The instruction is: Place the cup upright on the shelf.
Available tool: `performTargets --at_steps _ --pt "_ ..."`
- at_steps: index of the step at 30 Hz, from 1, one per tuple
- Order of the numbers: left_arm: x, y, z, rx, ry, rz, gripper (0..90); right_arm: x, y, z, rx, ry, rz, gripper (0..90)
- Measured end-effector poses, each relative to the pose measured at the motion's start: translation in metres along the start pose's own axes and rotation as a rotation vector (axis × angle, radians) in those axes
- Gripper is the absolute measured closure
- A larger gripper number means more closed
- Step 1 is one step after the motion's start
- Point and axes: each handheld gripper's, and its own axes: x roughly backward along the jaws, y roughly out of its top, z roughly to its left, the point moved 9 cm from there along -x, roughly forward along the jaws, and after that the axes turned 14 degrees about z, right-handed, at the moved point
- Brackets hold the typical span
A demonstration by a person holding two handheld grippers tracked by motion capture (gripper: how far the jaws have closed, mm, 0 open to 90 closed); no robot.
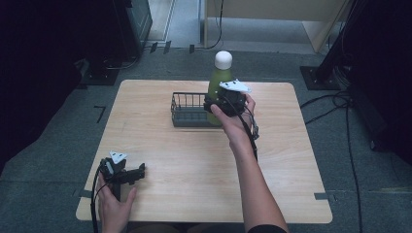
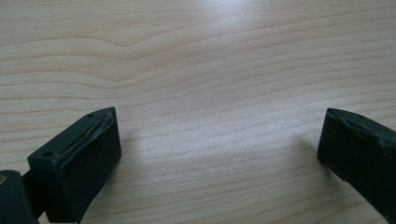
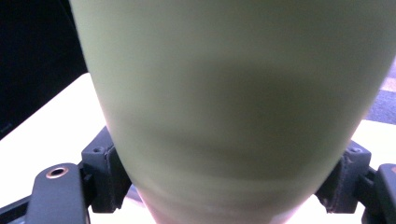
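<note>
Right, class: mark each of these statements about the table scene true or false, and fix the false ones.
1. The right tool grips a green bottle. True.
2. The bottle's cap is black. False: it is white.
3. The left tool has its jaws apart over bare wood, with nothing between them. True.
4. A red plastic bowl sits on the table. False: the container there is a dark wire basket.
5. The bottle lies flat on the table. False: it is held upright, cap upward, at the basket's right end.
</note>
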Motion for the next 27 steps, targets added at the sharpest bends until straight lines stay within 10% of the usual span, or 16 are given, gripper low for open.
performTargets --at_steps 27 --pt "0.000 0.000 0.000 -0.001 0.001 0.001 0.0 -0.039 0.037 -0.006 0.036 -0.078 -0.049 20.1"
